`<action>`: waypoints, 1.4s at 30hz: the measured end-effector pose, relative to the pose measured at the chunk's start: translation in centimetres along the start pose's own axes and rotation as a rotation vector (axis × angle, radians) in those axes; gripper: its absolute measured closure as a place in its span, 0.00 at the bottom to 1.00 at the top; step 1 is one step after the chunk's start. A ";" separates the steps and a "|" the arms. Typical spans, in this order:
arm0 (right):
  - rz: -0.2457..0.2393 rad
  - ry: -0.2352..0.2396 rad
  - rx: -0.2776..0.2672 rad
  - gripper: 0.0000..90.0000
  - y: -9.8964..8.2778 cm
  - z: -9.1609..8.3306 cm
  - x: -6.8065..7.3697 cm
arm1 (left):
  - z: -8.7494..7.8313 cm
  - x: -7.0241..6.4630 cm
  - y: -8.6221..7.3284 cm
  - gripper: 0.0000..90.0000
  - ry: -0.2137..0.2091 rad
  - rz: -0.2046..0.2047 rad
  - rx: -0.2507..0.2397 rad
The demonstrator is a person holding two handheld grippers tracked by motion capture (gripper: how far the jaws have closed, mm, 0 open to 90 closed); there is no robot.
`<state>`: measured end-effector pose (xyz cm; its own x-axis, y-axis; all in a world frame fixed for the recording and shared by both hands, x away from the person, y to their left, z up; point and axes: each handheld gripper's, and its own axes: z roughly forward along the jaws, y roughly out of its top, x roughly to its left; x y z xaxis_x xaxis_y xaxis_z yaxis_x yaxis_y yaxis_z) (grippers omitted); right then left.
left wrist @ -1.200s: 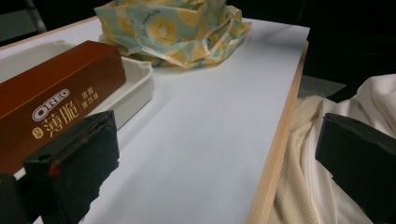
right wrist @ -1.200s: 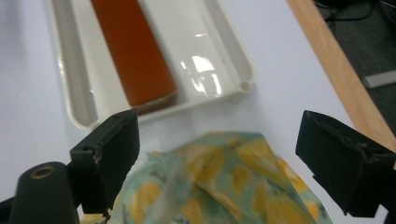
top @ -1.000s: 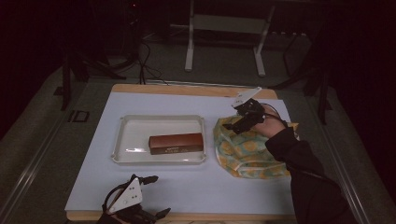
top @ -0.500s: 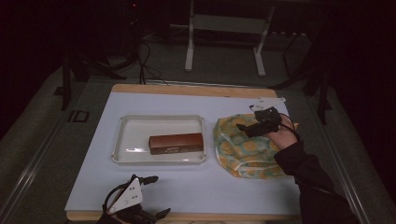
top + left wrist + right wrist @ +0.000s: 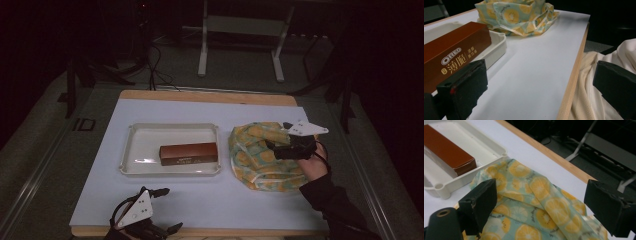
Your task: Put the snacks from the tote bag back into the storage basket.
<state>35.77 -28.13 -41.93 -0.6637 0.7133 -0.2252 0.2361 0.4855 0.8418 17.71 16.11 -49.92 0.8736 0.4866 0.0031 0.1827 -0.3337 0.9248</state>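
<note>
**Cloth bag under the right gripper's wide jaws**

Fabric with a print of yellow citrus slices on pale green, the cloth bag (image 5: 257,155) lies crumpled on the right part of the white table cover (image 5: 200,205), just to the right of the white tray (image 5: 131,145). In the right gripper view the bag (image 5: 531,207) lies directly below the jaws, and its left edge comes very close to the corner of the tray (image 5: 486,147).

The right gripper (image 5: 280,148) is over the right side of the bag, and the person's right hand (image 5: 314,165) holds it from the near right. Its jaws stand wide apart and have just been opening; the cloth is under them, not pinched between them. Whether a jaw tip touches the fabric I cannot tell.

Inside the tray lies a brown biscuit box (image 5: 188,153), long side running left to right; in the left gripper view the word OREO is readable on this box (image 5: 456,52).

The left gripper (image 5: 152,192) rests at the near edge of the table, left of the middle, well apart from the bag. Its jaws are also spread, with nothing between them; behind its right jaw a cream sleeve (image 5: 596,90) is visible beside the wooden table edge (image 5: 574,75).
</note>
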 end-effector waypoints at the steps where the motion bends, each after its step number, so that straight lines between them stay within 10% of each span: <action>1: 0.012 -0.007 -0.013 0.13 -0.3 -0.3 0.1 | 0.0 0.0 0.0 0.00 0.000 0.000 0.001; 21: 0.182 -0.095 -0.168 0.13 -6.7 -4.0 2.1 | 0.0 0.0 0.0 0.00 -0.001 0.004 0.004; 42: 0.164 -0.159 -0.160 0.15 -9.8 -5.5 2.8 | -0.1 -0.3 0.0 0.00 -0.005 0.020 0.012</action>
<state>27.69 -33.65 -48.13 -0.5028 0.8525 -0.1429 0.2076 0.2795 0.9374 17.38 16.01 -49.88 0.8792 0.4761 0.0200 0.1701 -0.3528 0.9201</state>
